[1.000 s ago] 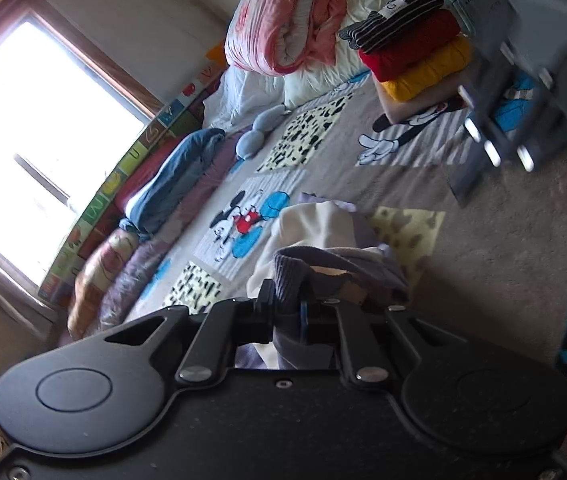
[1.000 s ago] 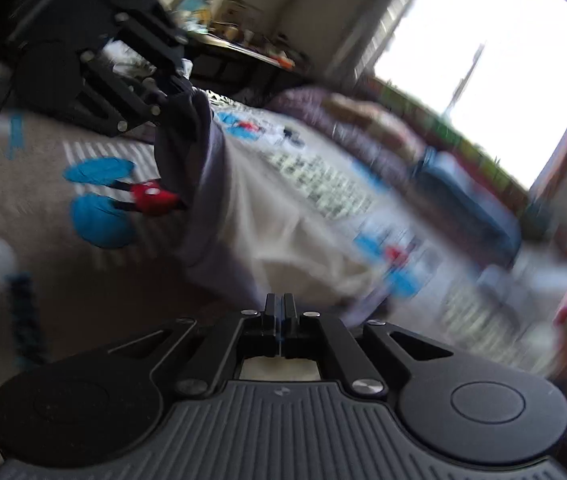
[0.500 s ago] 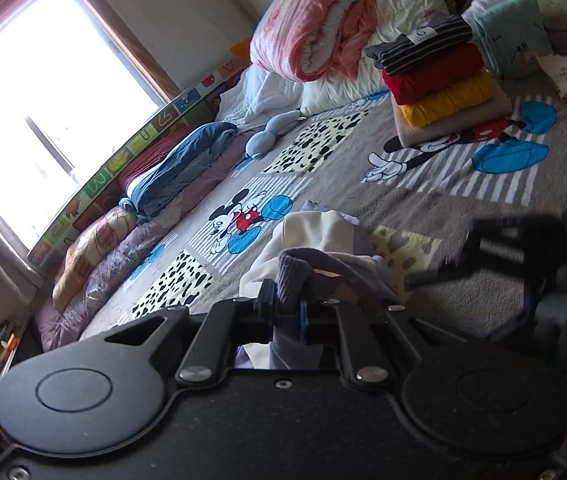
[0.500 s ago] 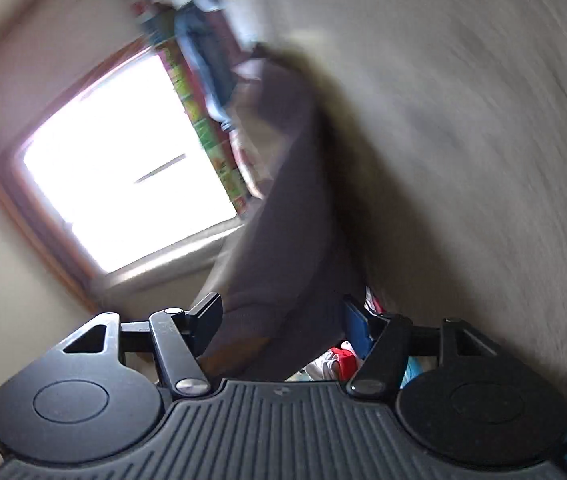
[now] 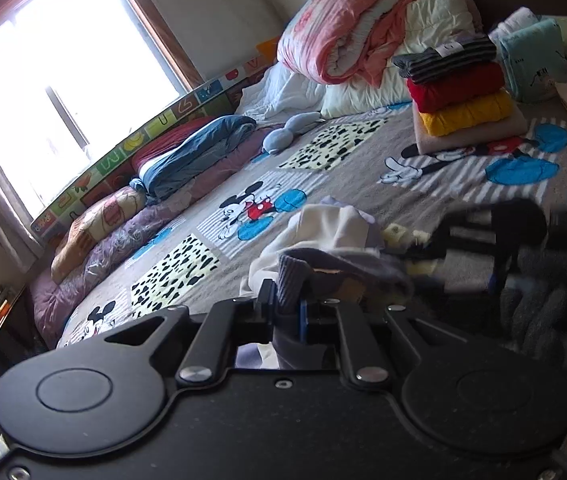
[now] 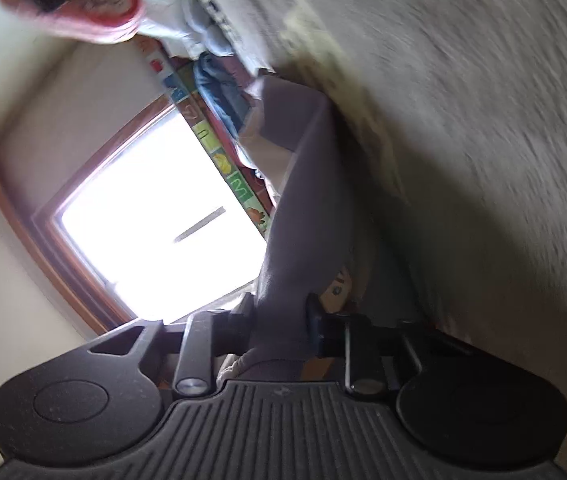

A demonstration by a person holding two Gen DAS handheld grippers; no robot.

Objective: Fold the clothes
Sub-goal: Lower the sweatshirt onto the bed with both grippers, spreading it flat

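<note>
A grey and cream garment (image 5: 331, 232) lies bunched on the Mickey Mouse bedspread (image 5: 347, 176). My left gripper (image 5: 285, 300) is shut on its grey ribbed edge, which stands up between the pads. In the left wrist view my right gripper (image 5: 487, 236) is a dark blur just right of the garment. In the right wrist view, which is rolled over, the right gripper (image 6: 279, 316) has a grey fold of the garment (image 6: 307, 200) between its pads. Its jaws are closing, and the pads touch the cloth on both sides.
A stack of folded clothes (image 5: 463, 96) sits at the far right of the bed. Beside it are a rolled pink duvet (image 5: 347, 20) and white bedding. A blue quilt (image 5: 195, 148) and pillows line the window (image 5: 51, 80) side. A small blue plush (image 5: 287, 136) lies mid-bed.
My right gripper came down from beside the folded stack to the garment, rolled over, opened, and closed around a grey fold. The left gripper rolled slightly and kept its grip.
</note>
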